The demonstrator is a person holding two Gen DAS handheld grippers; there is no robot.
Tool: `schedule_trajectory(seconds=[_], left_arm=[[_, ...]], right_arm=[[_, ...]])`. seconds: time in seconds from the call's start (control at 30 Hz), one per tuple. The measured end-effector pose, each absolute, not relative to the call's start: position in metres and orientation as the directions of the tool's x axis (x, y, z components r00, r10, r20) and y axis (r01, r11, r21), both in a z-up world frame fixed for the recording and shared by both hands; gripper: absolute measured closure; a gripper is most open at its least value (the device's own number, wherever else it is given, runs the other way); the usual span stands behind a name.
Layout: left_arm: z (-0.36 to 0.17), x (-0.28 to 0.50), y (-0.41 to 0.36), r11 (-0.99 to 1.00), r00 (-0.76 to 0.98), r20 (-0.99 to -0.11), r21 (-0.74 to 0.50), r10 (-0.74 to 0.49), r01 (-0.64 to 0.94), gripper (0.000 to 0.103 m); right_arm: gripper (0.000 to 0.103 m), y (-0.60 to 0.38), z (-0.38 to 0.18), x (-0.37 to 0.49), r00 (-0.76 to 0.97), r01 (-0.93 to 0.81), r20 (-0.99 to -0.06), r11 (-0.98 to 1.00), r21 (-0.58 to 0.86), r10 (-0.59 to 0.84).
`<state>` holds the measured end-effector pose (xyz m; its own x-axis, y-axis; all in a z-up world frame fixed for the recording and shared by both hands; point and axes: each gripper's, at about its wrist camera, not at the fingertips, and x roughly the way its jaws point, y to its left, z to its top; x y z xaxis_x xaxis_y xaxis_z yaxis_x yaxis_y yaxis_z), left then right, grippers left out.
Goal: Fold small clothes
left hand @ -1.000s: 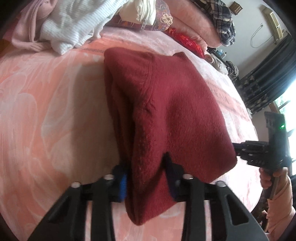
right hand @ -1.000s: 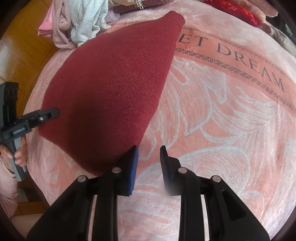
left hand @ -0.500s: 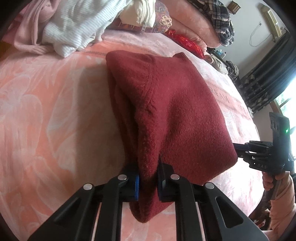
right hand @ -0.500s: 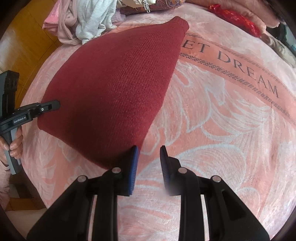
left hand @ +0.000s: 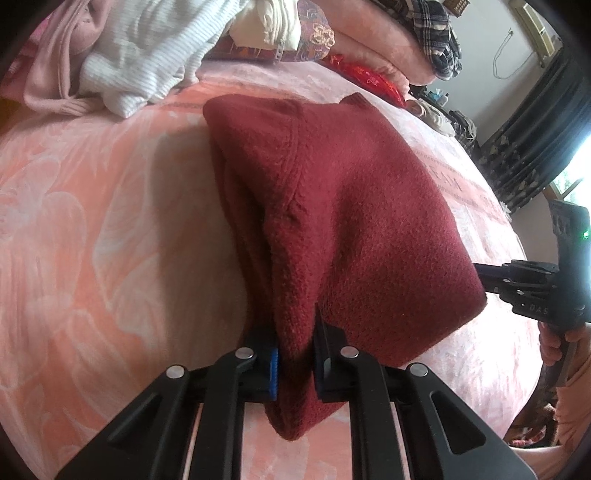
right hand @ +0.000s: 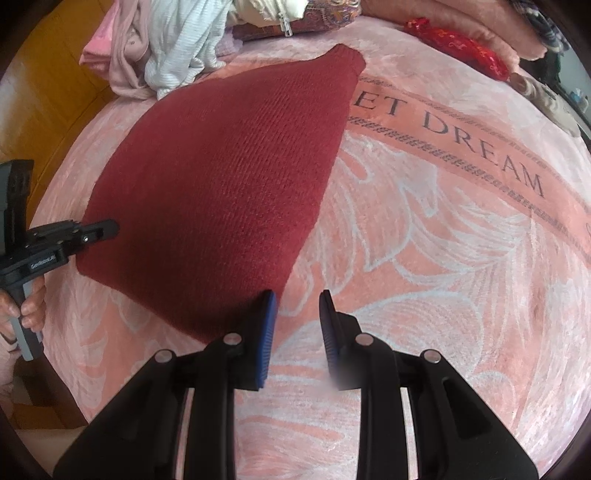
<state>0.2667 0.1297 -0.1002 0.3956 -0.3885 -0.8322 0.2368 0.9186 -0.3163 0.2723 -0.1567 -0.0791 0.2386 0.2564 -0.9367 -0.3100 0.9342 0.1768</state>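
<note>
Dark-red fleece garment, folded, lies on pink blanket w/ pale leaf pattern; knit texture visible in right wrist view. Near corner of garment bunched & hanging down between pads of left gripper.

Item 1, left gripper: jaws clenched on that red corner, cloth squeezed tight betw. blue pad & black pad, a lump of fabric below the pads. Seen from the side in right wrist view, tip at garment's left edge; hand wraps its grey handle.

Item 2, right gripper: jaws part-way apart, nothing betw. them, only blanket shows in the gap. Left pad sits just at garment's near right corner; whether it touches cloth, cannot tell. In left wrist view same tool points at garment's right edge, green light on its body, fingers of a hand on the grip, peach sleeve below.

Item 3, blanket lettering: reads "ET DREAM", dark caps on a peach band, right of garment.

Item 4, far edge: pile of clothes, white ribbed knit, pale pink top, red embroidered cloth, plaid fabric.

Item 5, bkgd: dark curtains by bright window, right.
</note>
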Motion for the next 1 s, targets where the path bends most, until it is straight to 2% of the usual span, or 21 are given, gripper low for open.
schedule_trajectory(seconds=[0.2,0.27,0.37,0.4,0.43,0.47,0.63,0.7,0.73,0.77,0.8,0.83,0.87,0.9,1.0], left_arm=[[-0.107,0.271,0.136,0.912,0.38,-0.83,-0.346,-0.408,0.222,0.086],[-0.099,0.272,0.138,0.904,0.37,-0.826,-0.365,-0.425,0.223,0.078],[-0.075,0.275,0.149,0.893,0.393,-0.802,-0.398,-0.45,0.21,0.062],[-0.062,0.278,0.156,0.883,0.422,-0.776,-0.423,-0.47,0.206,0.052],[-0.054,0.283,0.16,0.881,0.441,-0.763,-0.429,-0.472,0.201,0.042],[-0.046,0.289,0.162,0.882,0.461,-0.753,-0.429,-0.469,0.197,0.04],[-0.048,0.352,0.151,0.898,0.463,-0.775,-0.417,-0.431,0.139,0.038],[-0.065,0.378,0.147,0.906,0.438,-0.803,-0.416,-0.405,0.076,0.039],[-0.071,0.384,0.147,0.91,0.431,-0.813,-0.413,-0.392,0.049,0.044],[-0.079,0.391,0.145,0.908,0.42,-0.819,-0.419,-0.39,0.026,0.051],[-0.086,0.396,0.144,0.897,0.412,-0.815,-0.442,-0.407,0.011,0.071],[-0.086,0.399,0.142,0.898,0.422,-0.813,-0.44,-0.401,0.006,0.081],[-0.087,0.401,0.141,0.902,0.43,-0.812,-0.431,-0.395,0.015,0.086],[-0.082,0.402,0.136,0.918,0.456,-0.811,-0.394,-0.367,0.038,0.09],[-0.077,0.409,0.129,0.959,0.529,-0.805,-0.274,-0.269,0.071,0.092]], right_arm=[[0.082,-0.148,-0.117,0.267,0.169,-0.32,-0.962,0.935,0.152,0.214],[0.082,-0.148,-0.112,0.267,0.171,-0.332,-0.962,0.932,0.147,0.213],[0.08,-0.157,-0.096,0.27,0.188,-0.336,-0.954,0.928,0.16,0.232],[0.077,-0.162,-0.088,0.272,0.205,-0.326,-0.949,0.931,0.165,0.24],[0.069,-0.166,-0.083,0.274,0.217,-0.313,-0.944,0.934,0.173,0.248],[0.065,-0.171,-0.076,0.277,0.231,-0.3,-0.938,0.936,0.183,0.257],[0.065,-0.182,-0.062,0.284,0.275,-0.269,-0.923,0.944,0.194,0.268],[0.065,-0.181,-0.063,0.285,0.275,-0.27,-0.924,0.944,0.189,0.264],[0.065,-0.179,-0.064,0.284,0.276,-0.273,-0.926,0.944,0.183,0.259],[0.065,-0.178,-0.066,0.283,0.275,-0.276,-0.927,0.945,0.177,0.254],[0.065,-0.177,-0.068,0.282,0.272,-0.278,-0.928,0.944,0.177,0.254],[0.065,-0.176,-0.071,0.281,0.265,-0.28,-0.929,0.943,0.182,0.258],[0.065,-0.177,-0.073,0.281,0.26,-0.279,-0.93,0.942,0.186,0.261],[0.065,-0.179,-0.074,0.282,0.257,-0.278,-0.93,0.942,0.188,0.261],[0.065,-0.176,-0.079,0.284,0.249,-0.268,-0.935,0.946,0.185,0.253]])
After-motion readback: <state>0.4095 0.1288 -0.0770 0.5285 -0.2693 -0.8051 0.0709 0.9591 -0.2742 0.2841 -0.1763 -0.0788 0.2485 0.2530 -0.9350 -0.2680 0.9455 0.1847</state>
